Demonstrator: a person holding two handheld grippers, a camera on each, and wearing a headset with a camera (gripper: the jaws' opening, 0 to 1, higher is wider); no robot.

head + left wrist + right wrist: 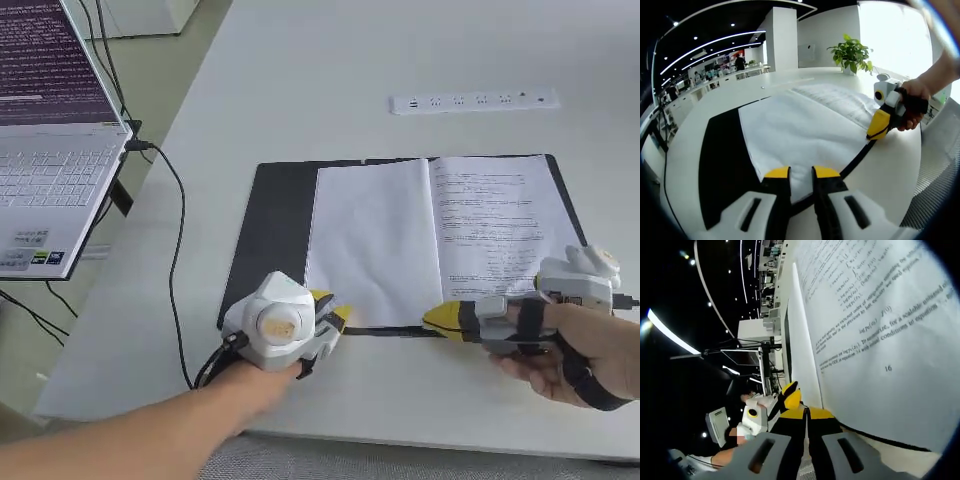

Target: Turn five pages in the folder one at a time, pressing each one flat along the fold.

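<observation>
Head view: we see the folder open flat on the white table, its near edge close to us.
L side: blank page lies flat on the black cover; a strip of cover is bare to its left.
R side: printed page lies flat; pg no. 16 is readable in the right gripper view.
Fold: runs btwn the two pages, straight away from us.
Left gripper: tips at the near-left corner of the blank page, pointing twd the fold.
Left jaws: narrow gap btwn the yellow tips in the left gripper view; page edge lies beneath them, nothing seen pinched.
Right gripper: held sideways, yellow tip at the near end of the fold, at the folder's black edge. Can't tell if it presses down.
Right jaws: tips together in the right gripper view, nothing visible btwn them.
Grippers: facing each other along the near edge, apart.
Bkgd: laptop far left w/ screen lit, black cable trailing off the table edge, power strip beyond the folder, potted plant at the far end in the left gripper view.
</observation>
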